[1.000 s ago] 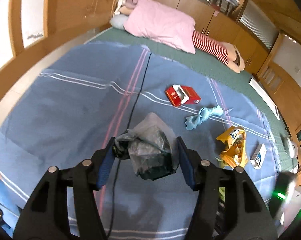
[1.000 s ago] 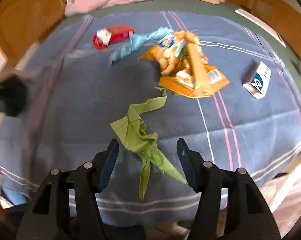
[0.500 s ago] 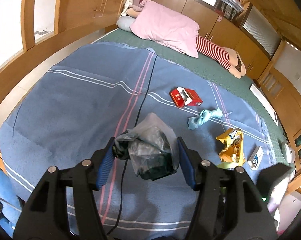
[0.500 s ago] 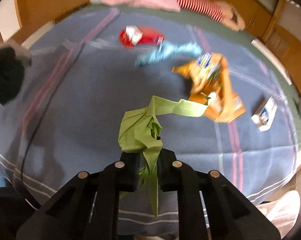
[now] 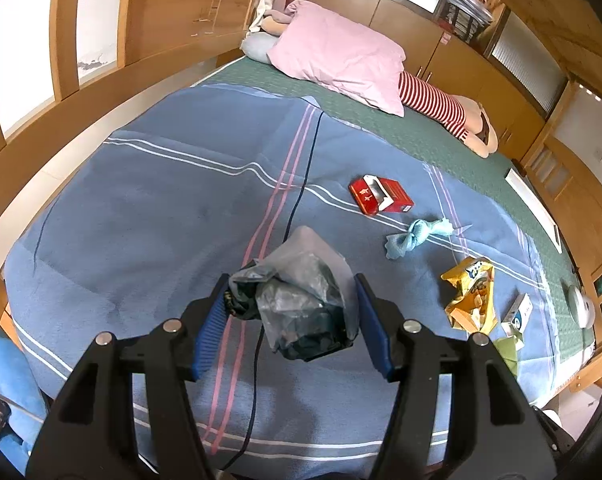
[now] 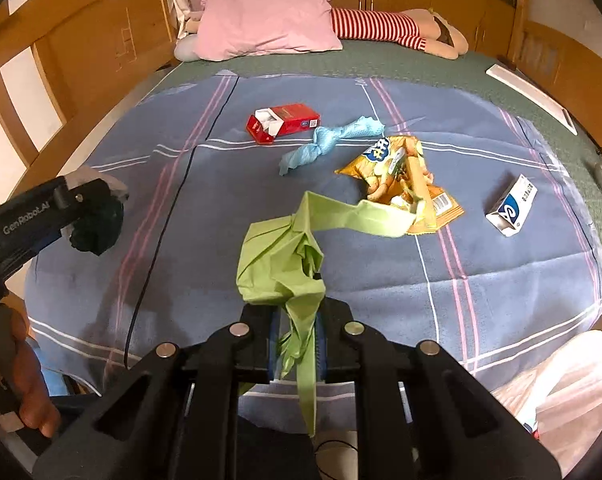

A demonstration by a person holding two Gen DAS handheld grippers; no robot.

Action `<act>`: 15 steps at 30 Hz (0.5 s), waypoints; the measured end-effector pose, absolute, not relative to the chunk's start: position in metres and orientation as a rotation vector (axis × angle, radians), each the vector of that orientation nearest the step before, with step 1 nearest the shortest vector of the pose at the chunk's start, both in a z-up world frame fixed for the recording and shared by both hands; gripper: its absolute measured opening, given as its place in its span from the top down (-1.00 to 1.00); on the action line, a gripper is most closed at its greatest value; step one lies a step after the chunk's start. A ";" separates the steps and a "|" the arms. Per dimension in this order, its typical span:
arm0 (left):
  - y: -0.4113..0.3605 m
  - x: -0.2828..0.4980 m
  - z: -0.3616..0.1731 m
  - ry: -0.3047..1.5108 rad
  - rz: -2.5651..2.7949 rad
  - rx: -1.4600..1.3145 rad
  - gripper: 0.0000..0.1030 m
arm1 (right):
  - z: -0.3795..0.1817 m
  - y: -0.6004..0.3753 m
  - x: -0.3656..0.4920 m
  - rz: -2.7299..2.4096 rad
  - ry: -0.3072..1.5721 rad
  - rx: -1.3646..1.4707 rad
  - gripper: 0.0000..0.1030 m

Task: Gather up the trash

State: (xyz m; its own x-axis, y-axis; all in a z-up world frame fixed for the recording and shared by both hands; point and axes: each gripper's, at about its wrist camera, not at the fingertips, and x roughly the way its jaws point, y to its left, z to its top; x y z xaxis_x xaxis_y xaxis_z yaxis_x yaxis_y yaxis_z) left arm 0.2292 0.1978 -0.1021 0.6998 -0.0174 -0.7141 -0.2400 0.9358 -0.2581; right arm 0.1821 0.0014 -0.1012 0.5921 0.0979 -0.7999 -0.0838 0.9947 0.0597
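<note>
The green wrapper (image 6: 285, 256) is pinched in the right gripper (image 6: 297, 344), lifted for disposal. A crumpled plastic bag (image 5: 297, 300) is clamped by the left gripper (image 5: 291, 320). Beyond the wrapper, a chip bag (image 6: 401, 176), blue wrapper (image 6: 329, 140) and red box (image 6: 283, 122) lie uncollected.

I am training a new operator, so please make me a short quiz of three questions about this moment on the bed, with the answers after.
1. True or false: the right gripper is shut on the green wrapper.
2. Which item lies nearest the red box on the blue blanket? A) white and blue box B) twisted light blue wrapper C) pink pillow
3. Fill in: the left gripper holds a crumpled ____ bag.

Key
1. True. Its jaws pinch the wrapper, which hangs above the blanket.
2. B, the light blue wrapper. The white and blue box lies far off, past the orange snack bag.
3. Plastic, dark inside.
</note>
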 end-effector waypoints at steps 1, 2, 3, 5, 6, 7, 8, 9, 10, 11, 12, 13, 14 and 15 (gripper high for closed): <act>0.198 0.229 -0.102 0.790 0.127 -0.347 -0.18 | -0.101 0.002 0.183 0.106 0.930 0.016 0.71; 0.197 0.229 -0.102 0.791 0.128 -0.347 -0.18 | -0.101 0.002 0.182 0.107 0.930 0.016 0.70; 0.198 0.229 -0.102 0.791 0.127 -0.347 -0.18 | -0.101 0.002 0.182 0.107 0.929 0.015 0.70; 0.197 0.229 -0.102 0.790 0.128 -0.347 -0.18 | -0.101 0.001 0.182 0.107 0.928 0.016 0.70; 0.197 0.229 -0.102 0.791 0.127 -0.347 -0.18 | -0.101 0.001 0.182 0.107 0.927 0.016 0.70; 0.197 0.229 -0.102 0.791 0.127 -0.347 -0.18 | -0.101 0.001 0.181 0.107 0.927 0.015 0.70; 0.197 0.229 -0.102 0.791 0.128 -0.347 -0.18 | -0.101 0.001 0.181 0.107 0.927 0.016 0.70; 0.197 0.229 -0.102 0.790 0.128 -0.347 -0.18 | -0.101 0.001 0.181 0.107 0.927 0.017 0.71; 0.197 0.229 -0.102 0.790 0.127 -0.347 -0.18 | -0.101 0.001 0.181 0.106 0.926 0.017 0.70; 0.197 0.229 -0.102 0.790 0.127 -0.346 -0.18 | -0.101 0.000 0.181 0.106 0.926 0.017 0.70; 0.196 0.229 -0.102 0.790 0.127 -0.345 -0.18 | -0.101 0.000 0.181 0.106 0.926 0.018 0.70; 0.196 0.229 -0.102 0.790 0.126 -0.343 -0.18 | -0.101 0.000 0.181 0.106 0.927 0.019 0.70; 0.196 0.229 -0.102 0.790 0.124 -0.342 -0.18 | -0.101 0.000 0.182 0.105 0.927 0.019 0.70; 0.195 0.229 -0.103 0.791 0.123 -0.340 -0.18 | -0.101 0.000 0.182 0.105 0.928 0.020 0.70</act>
State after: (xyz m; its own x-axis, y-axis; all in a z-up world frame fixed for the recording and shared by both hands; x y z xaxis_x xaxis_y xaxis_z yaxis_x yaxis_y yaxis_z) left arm 0.2291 0.1951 -0.1027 0.6996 -0.0182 -0.7143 -0.2344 0.9385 -0.2535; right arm 0.1818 0.0000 -0.1008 0.5949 0.0989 -0.7977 -0.0816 0.9947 0.0625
